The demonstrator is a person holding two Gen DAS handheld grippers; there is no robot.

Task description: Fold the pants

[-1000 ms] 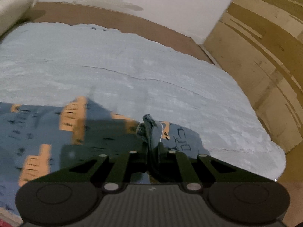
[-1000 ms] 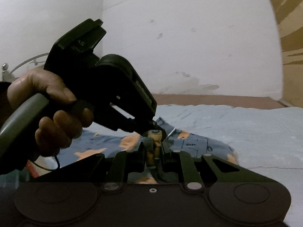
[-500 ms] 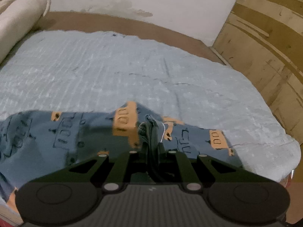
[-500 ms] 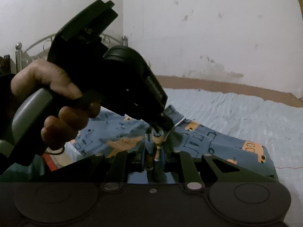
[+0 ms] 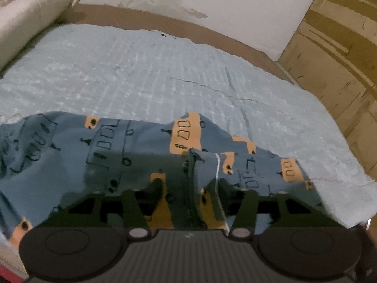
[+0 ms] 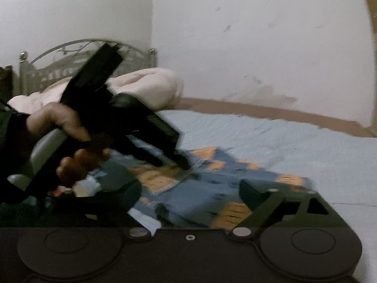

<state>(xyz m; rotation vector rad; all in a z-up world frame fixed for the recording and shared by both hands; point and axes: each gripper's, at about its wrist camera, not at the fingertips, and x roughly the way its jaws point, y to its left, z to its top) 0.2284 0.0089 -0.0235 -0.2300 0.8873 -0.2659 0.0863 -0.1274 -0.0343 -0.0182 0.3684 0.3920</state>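
The left tool (image 5: pixel 192 184) has its two fingers spread apart, with a bunched ridge of the pants (image 5: pixel 132 146) standing up between them but not pinched; the fabric lies loose across both fingers. A white drawstring (image 5: pixel 218 165) hangs down the ridge, just right of the tool's centre. The pants are blue-grey with orange bus prints, and they spread from directly under the tool out to its left and right on the pale blue bedsheet (image 5: pixel 165 70). Ahead of the tool the sheet runs to a brown strip along the white wall (image 5: pixel 235 7); a rolled cream blanket (image 5: pixel 30 16) lies far to the front left, and wooden panelling (image 5: pixel 334 47) stands to the right.

The right tool (image 6: pixel 190 195) is released too, fingers wide, with the pants lying flat on the bed in front of and between them. The view is motion-blurred. To its front left, the person's left hand (image 6: pixel 59 127) grips the handle of the other tool, whose tip reaches down to the pants. A metal headboard (image 6: pixel 77 59) stands beyond it.
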